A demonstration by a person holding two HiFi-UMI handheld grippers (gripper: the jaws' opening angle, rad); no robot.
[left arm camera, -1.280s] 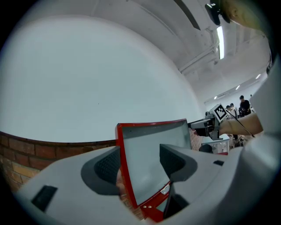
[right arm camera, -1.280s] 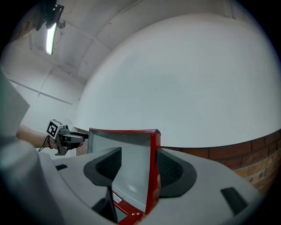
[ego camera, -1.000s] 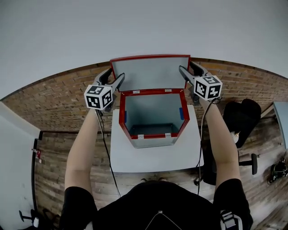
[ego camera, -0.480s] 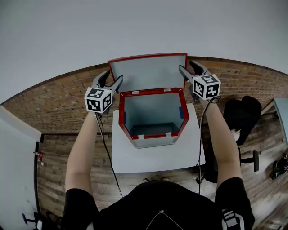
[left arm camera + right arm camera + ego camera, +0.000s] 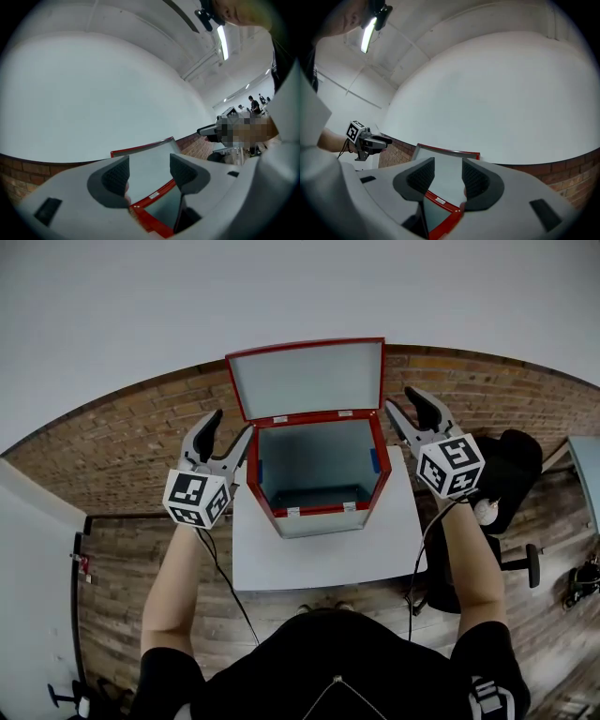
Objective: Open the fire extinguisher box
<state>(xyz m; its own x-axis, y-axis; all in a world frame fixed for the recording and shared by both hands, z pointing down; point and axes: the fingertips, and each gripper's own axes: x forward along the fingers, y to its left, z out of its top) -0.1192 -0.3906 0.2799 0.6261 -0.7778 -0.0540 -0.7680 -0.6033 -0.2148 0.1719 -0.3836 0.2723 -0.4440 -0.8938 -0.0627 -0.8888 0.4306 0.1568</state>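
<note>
The fire extinguisher box (image 5: pixel 319 510), red with a grey inside, stands on a white table (image 5: pixel 328 559). Its lid (image 5: pixel 309 379) is swung up and back toward the white wall, and the inside looks empty. My left gripper (image 5: pixel 228 432) hovers by the box's left wall, open, touching nothing. To the right of the box, my right gripper (image 5: pixel 405 407) is open too; its jaws have just been closing, with nothing between them. In the left gripper view the lid (image 5: pixel 140 150) shows beyond my left gripper (image 5: pixel 149 171). The right gripper view shows the lid (image 5: pixel 450 152) past my right gripper (image 5: pixel 446 177).
A brick-patterned floor surrounds the table. A black chair (image 5: pixel 506 484) stands to the right of the table. The white wall rises right behind the lid. People stand far off in the left gripper view (image 5: pixel 255 103).
Both grippers have drawn back from the lid's side edges toward me and now sit beside the box body. The lid stays raised on its own.
</note>
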